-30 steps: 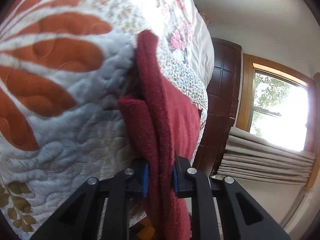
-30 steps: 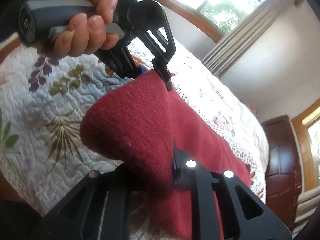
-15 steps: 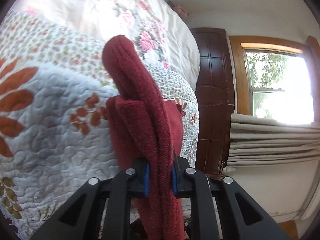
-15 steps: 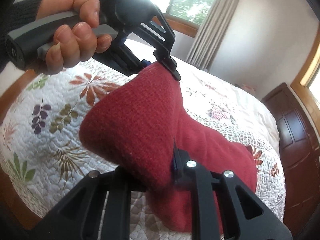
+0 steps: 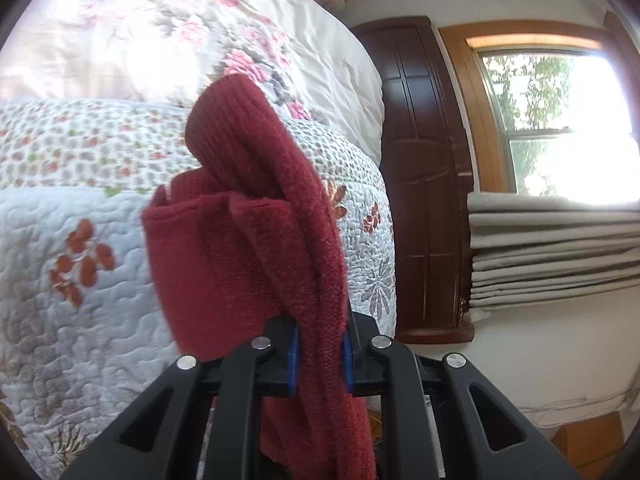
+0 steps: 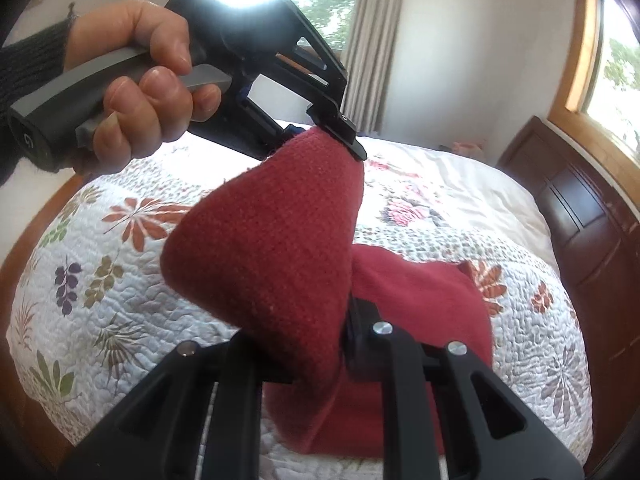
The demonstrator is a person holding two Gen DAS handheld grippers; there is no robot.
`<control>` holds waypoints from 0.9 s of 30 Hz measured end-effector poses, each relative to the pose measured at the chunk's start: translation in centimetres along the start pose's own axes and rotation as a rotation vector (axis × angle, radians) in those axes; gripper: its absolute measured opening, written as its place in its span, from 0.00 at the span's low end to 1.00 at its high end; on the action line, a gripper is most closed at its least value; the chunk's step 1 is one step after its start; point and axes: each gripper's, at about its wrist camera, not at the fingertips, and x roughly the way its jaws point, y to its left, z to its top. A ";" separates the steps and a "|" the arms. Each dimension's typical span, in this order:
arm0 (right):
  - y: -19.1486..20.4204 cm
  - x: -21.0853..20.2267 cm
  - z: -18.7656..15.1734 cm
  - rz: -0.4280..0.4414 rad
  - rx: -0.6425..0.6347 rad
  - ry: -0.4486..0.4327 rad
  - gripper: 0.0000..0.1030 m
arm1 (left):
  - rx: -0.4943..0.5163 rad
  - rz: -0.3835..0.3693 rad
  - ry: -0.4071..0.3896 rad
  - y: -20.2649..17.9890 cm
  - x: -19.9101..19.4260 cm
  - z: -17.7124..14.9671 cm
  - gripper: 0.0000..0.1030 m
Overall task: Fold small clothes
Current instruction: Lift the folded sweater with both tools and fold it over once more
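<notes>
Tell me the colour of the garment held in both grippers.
Dark red knit garment, plain with no pattern; it shows best in the right wrist view.

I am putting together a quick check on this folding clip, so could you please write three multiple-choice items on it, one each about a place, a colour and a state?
1. Where is the lower part of the garment resting?
A. on a wooden floor
B. on the floral quilt
C. in a basket

2. What colour is the garment?
A. dark red
B. navy blue
C. white

3. How is the left gripper?
A. open, away from the cloth
B. lying on the bed
C. shut on the garment

Answers:
1 B, its far end lies on the quilt.
2 A, the knit is dark red in both views.
3 C, its tips pinch the raised corner; the right gripper grips another edge.
</notes>
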 end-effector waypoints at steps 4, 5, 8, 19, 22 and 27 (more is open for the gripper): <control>-3.1 -0.4 -0.6 -0.010 0.051 -0.006 0.14 | 0.027 0.021 0.027 -2.9 2.6 0.5 0.15; -3.7 -0.4 -0.7 -0.011 0.063 -0.005 0.14 | 0.032 0.026 0.033 -3.4 3.2 0.7 0.15; -6.1 -0.3 -1.4 -0.011 0.101 -0.003 0.14 | 0.044 0.045 0.054 -5.0 5.5 1.3 0.15; -12.9 1.7 -4.7 0.046 0.241 0.043 0.14 | 0.056 0.155 0.132 -8.5 14.7 2.2 0.15; -14.5 2.6 -6.3 0.078 0.295 0.068 0.15 | 0.052 0.198 0.154 -8.4 17.1 2.2 0.15; -16.6 3.9 -8.3 0.140 0.382 0.099 0.15 | 0.049 0.276 0.183 -8.2 20.8 2.0 0.15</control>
